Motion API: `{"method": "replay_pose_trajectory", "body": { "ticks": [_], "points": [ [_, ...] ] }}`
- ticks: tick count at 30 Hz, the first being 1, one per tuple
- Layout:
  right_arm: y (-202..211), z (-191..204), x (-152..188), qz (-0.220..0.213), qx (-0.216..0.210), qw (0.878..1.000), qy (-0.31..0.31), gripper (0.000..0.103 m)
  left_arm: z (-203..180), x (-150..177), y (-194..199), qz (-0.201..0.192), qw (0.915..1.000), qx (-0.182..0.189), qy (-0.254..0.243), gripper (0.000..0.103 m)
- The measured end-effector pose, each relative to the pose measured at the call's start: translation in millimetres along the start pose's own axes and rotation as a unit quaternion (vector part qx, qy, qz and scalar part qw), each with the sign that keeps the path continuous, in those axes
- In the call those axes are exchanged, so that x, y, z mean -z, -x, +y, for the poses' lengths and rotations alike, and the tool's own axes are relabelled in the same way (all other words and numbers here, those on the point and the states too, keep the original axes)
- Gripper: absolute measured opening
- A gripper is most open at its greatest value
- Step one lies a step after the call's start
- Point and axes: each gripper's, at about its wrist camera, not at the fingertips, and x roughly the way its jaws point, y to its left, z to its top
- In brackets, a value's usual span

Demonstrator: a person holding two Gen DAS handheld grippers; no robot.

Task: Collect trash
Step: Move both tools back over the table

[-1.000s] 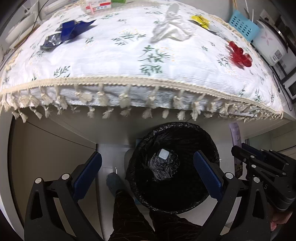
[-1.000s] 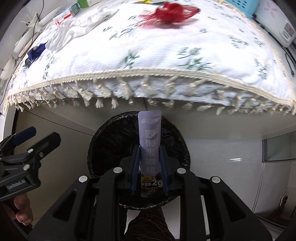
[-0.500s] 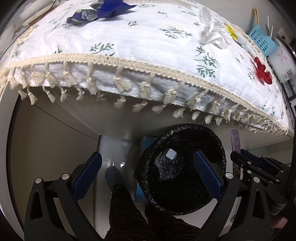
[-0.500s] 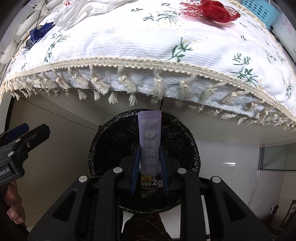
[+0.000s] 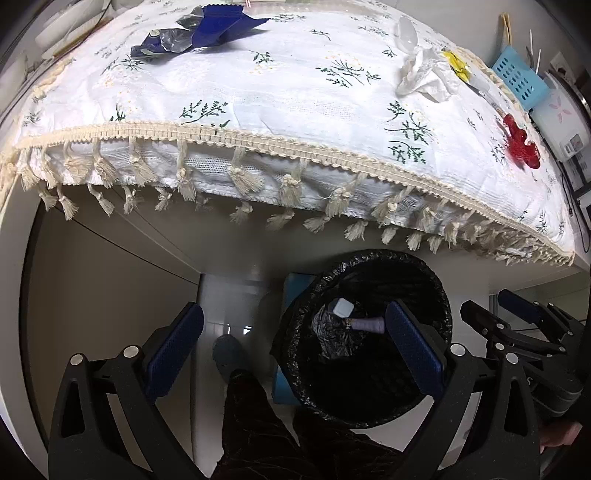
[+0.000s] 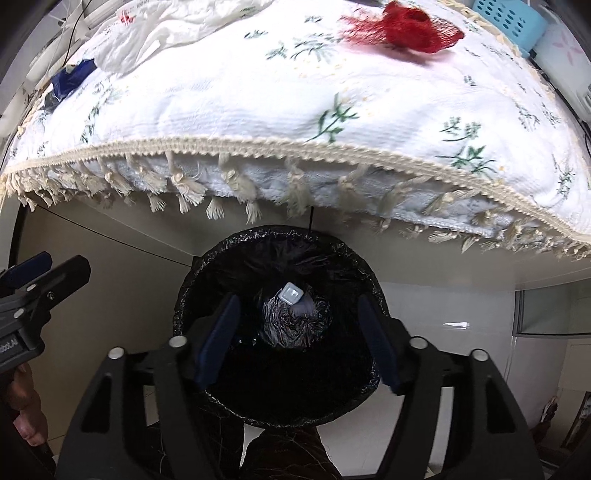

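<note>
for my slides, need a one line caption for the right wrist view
Open right tongs above the black bin, a purple sachet inside, red netting on the tablecloth.

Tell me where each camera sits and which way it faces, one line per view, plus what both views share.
Left wrist: sits on the left tongs, above the floor in front of the table, facing the tablecloth edge and down at the trash bin; both blue pads, a trouser leg and the right tongs show.
Right wrist: sits on the right tongs directly over the trash bin, facing down into it; open pads, the left tongs and a hand show.
Shared: bin, tablecloth, red netting, blue wrapper.
</note>
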Motion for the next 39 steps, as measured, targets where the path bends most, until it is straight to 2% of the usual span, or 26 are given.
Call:
{"method": "replay_pose_trajectory", "body": {
  "ticks": [4,10,14,23,39],
  "points": [
    [24.1,-13.3,1.8,-0.016,-0.003,1.000,-0.005,0.080,-5.3,1.3,15.4,-0.013,0.9998,-0.007,-0.012,0.096],
    [64.3,-21.3,-3.1,-0.046,0.007,0.999,-0.013,0.090,-5.3,-0.2,37.9,-0.017,0.9998,0.008,-0.004,0.097],
    [86.6,-21.8,-10.8,-0.063,0.016,0.998,-0.006,0.091,-6.5,-3.3,56.0,-0.030,0.9993,0.020,-0.003,0.097],
    [130.6,-26.2,-22.0,-0.102,0.008,0.995,-0.008,0.091,-10.4,-14.4,97.3,-0.059,0.9981,0.016,-0.001,0.097],
    [158.5,-30.7,-44.7,-0.142,-0.009,0.990,-0.007,0.091,-1.0,-41.5,126.4,-0.082,0.9966,0.004,0.003,0.097]
  ]
}}
